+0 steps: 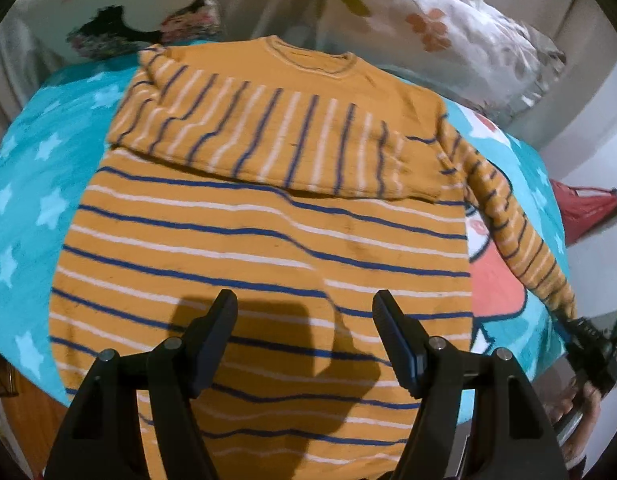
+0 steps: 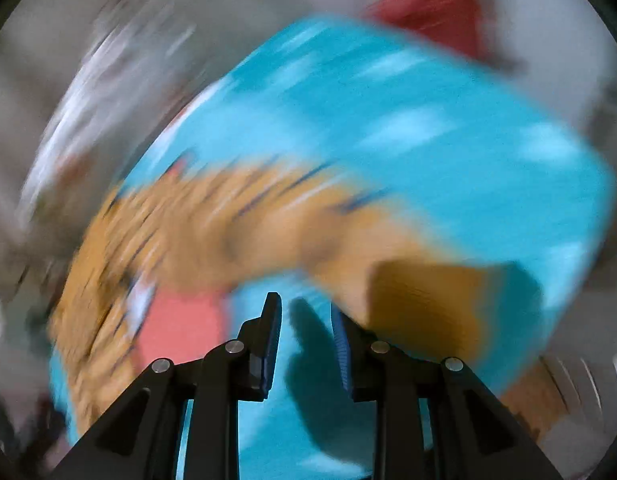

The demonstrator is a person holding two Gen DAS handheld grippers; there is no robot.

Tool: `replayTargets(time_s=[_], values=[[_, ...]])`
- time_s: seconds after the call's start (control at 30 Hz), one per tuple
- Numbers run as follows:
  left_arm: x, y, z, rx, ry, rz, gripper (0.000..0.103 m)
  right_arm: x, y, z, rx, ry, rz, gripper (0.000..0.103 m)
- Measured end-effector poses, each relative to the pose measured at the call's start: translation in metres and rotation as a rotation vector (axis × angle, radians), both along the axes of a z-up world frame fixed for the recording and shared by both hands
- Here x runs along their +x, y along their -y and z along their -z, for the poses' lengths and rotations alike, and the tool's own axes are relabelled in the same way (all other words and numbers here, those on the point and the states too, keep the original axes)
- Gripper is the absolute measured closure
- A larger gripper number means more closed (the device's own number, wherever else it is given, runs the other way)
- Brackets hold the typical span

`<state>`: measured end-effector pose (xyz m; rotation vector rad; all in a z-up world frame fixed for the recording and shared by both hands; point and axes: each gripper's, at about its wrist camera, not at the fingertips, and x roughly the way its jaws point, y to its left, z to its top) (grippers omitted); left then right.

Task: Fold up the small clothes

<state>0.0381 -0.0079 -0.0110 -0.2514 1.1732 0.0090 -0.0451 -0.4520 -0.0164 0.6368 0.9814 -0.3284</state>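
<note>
An orange sweater [image 1: 268, 232] with blue and white stripes lies flat on a turquoise star-print cloth [image 1: 36, 184]. Its left sleeve [image 1: 268, 136] is folded across the chest. Its right sleeve [image 1: 512, 224] stretches down to the right, where my right gripper [image 1: 564, 326] sits at the cuff. My left gripper [image 1: 304, 312] is open and empty above the sweater's lower body. The right wrist view is heavily blurred: my right gripper [image 2: 306, 320] has its fingers a little apart with nothing between them, and the blurred orange sleeve [image 2: 228, 232] lies just beyond the fingertips.
Floral pillows [image 1: 428, 24] lie behind the sweater. A red object [image 1: 580, 204] stands at the far right, also in the right wrist view [image 2: 436, 12]. A pink and white cartoon print [image 1: 492, 280] is on the cloth right of the sweater.
</note>
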Motion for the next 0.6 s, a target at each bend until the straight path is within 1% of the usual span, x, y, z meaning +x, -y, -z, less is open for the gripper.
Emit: replayTargets(time_s=[0.03,0.07,0.1,0.13,0.17,0.2,0.27,0.37,0.4,0.53,0.6], values=[[0.001,0.004,0.000,0.000,0.000,0.013,0.034,-0.008,0.015,-0.005,-0.016,0.010,0.065,0.073],[0.002,0.008,0.001,0.000,-0.002,0.025,0.034,-0.018,0.032,-0.011,-0.024,0.025,0.124,0.069],[0.003,0.012,0.002,-0.002,-0.004,0.034,0.034,-0.026,0.042,-0.016,-0.026,0.036,0.151,0.067],[0.004,0.015,0.003,-0.005,-0.007,0.042,0.034,-0.032,0.049,-0.020,-0.025,0.046,0.156,0.067],[0.005,0.019,0.004,-0.008,-0.011,0.051,0.034,-0.037,0.053,-0.023,-0.020,0.058,0.154,0.065],[0.005,0.022,0.005,-0.010,-0.016,0.058,0.034,-0.042,0.056,-0.025,-0.008,0.071,0.147,0.059],[0.007,0.028,0.007,-0.016,-0.025,0.073,0.034,-0.046,0.059,-0.023,0.033,0.092,0.131,0.055],[0.006,0.034,0.008,-0.015,-0.028,0.092,0.034,-0.052,0.065,-0.017,0.105,0.121,0.140,0.055],[0.005,0.035,0.007,-0.013,-0.028,0.096,0.034,-0.052,0.068,-0.016,0.145,0.142,0.149,0.055],[0.003,0.030,0.009,-0.015,-0.041,0.081,0.034,-0.047,0.074,-0.012,0.257,0.210,0.169,0.052],[0.002,0.024,0.011,-0.022,-0.049,0.063,0.034,-0.043,0.078,-0.007,0.320,0.235,0.167,0.041]])
